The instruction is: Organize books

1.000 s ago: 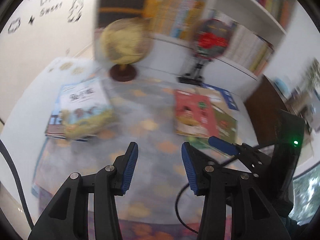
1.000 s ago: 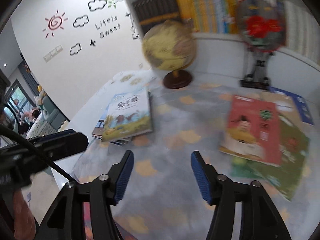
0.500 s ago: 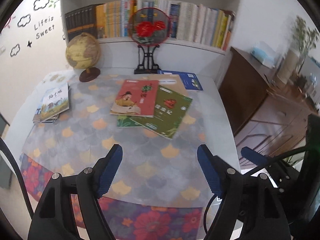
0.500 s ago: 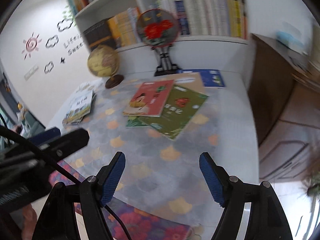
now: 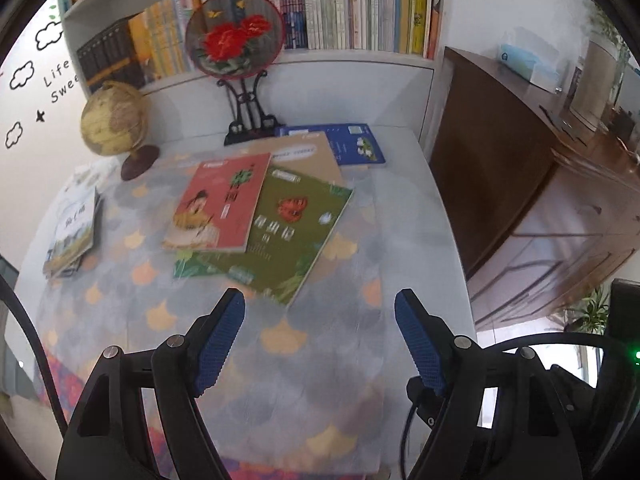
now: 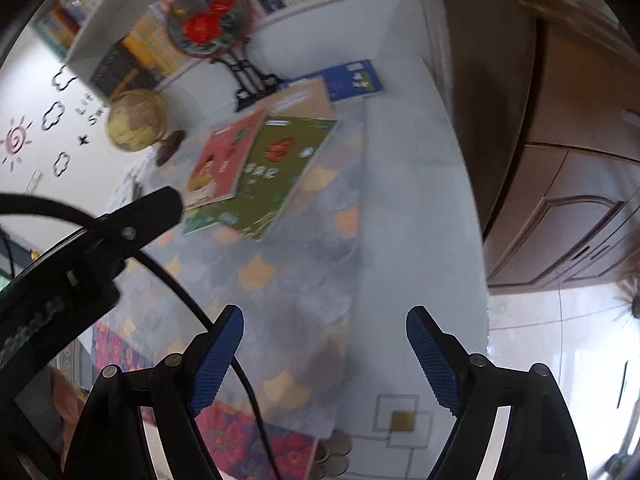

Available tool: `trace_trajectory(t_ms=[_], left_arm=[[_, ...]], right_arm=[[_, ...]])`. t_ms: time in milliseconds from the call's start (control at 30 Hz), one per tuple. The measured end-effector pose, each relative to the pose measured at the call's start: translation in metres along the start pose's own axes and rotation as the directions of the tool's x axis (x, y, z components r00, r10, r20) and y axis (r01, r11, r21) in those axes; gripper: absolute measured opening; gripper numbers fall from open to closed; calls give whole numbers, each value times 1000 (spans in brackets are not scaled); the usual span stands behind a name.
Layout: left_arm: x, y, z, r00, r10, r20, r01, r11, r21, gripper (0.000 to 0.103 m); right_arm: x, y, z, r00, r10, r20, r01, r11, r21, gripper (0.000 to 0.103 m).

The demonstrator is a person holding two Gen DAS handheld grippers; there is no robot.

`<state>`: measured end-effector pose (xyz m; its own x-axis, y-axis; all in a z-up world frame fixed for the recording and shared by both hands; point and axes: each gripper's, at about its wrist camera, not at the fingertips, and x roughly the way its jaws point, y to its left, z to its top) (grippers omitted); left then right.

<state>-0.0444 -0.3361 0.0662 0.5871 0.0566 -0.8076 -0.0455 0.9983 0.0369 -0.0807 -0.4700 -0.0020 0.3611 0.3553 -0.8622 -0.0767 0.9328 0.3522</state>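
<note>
Blue-padded, my left claw (image 5: pixel 320 336) hangs wide and empty above the patterned counter (image 5: pixel 312 360); my right claw (image 6: pixel 325 354) is opening, nothing between its jaws. The red paperback book (image 5: pixel 218 204) lies on the green paperback book (image 5: pixel 288 232), mid-counter, well beyond both.

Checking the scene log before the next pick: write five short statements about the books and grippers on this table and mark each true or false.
1. The red book lies on top of the green book. True.
2. The left gripper is shut on a book. False: it is open, with nothing between its pads.
3. The globe stands on the table, left of the fan ornament. True.
4. The blue book lies nearest the grippers. False: it lies at the far side, near the ornament's stand.
5. The right gripper holds the green book. False: its jaws are opening, and nothing is between them.
</note>
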Motion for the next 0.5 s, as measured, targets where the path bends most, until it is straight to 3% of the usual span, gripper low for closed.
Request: trace_trajectory(t_ms=[233,500], left_arm=[[11,-40,36,999,-25,45,25,1000,4,76],[15,-69,55,998,27,49,-28,1000,11,76]], right_arm=[[-1,-27,32,1000,-4,-1,4,1000,8,82],[3,-54,60,999,31,-14,-31,999,10,82]])
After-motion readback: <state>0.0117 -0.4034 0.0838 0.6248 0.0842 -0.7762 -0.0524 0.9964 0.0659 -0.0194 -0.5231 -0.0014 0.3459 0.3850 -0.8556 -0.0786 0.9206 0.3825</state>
